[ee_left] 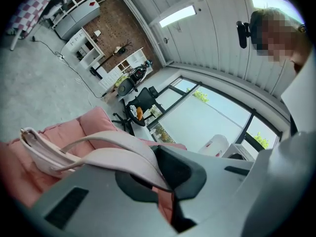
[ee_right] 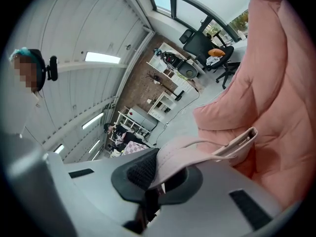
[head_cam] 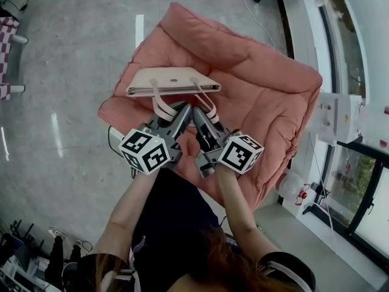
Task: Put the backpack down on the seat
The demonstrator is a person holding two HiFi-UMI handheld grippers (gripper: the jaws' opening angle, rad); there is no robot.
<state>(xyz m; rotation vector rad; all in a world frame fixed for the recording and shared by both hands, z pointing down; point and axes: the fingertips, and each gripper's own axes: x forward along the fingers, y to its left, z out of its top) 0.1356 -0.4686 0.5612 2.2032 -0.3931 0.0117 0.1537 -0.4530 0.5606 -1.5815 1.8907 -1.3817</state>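
A pale pink backpack [head_cam: 173,83] hangs flat-topped just above the pink cushioned seat [head_cam: 261,84]. Its two straps [head_cam: 161,105] run down to my grippers. My left gripper [head_cam: 177,115] is shut on the left strap [ee_left: 116,158], which lies across its dark pads; the bag [ee_left: 35,149] shows beyond it. My right gripper [head_cam: 198,118] is shut on the right strap [ee_right: 183,154], with the bag's edge [ee_right: 242,141] against the seat cushion [ee_right: 281,98]. Both grippers sit close together below the bag, their marker cubes toward the person.
Grey floor [head_cam: 67,96] lies left of the seat. A window ledge with white boxes [head_cam: 337,117] and a white bottle [head_cam: 290,184] runs along the right. A checked chair [head_cam: 7,35] stands far left. A black office chair [ee_left: 143,100] stands by the windows.
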